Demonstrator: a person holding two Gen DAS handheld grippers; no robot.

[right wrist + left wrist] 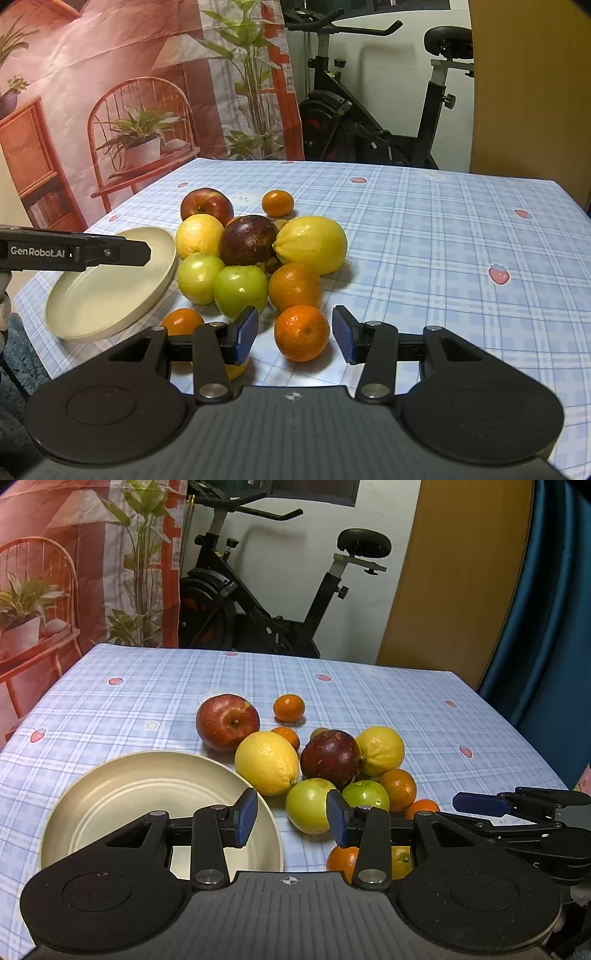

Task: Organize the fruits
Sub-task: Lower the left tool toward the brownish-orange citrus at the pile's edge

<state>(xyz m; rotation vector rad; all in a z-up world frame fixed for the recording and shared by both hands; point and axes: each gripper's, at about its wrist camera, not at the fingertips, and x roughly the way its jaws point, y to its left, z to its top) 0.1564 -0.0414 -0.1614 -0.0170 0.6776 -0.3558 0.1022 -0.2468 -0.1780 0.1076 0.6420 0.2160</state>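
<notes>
Left tongs (291, 814): I saw them spread wide, holding nothing, hovering over the near rim of the cream plate (122, 797) with a green apple (308, 805) showing in the gap.

Right tongs (294, 334): equally wide, empty, an orange (302, 332) framed between the blue pads (245, 330) without contact that I could confirm.

Fruit pile: all of it lay loose on the surface (443, 258), just right of the plate; none was in the plate. Items logged: red apple (227, 722), two lemons (266, 762), one dark red fruit (330, 758), a lone mandarin (289, 708) slightly behind the pile.

View differences: the right wrist view showed the plate tilted, its far rim (162, 236) raised, and the left tongs' arm (74, 253) across it. The left wrist view showed the right tongs (480, 803) edge-on at the right.

Room: the checked cloth lay open to the right of the pile and behind it, as far as the far edge (369, 164).
</notes>
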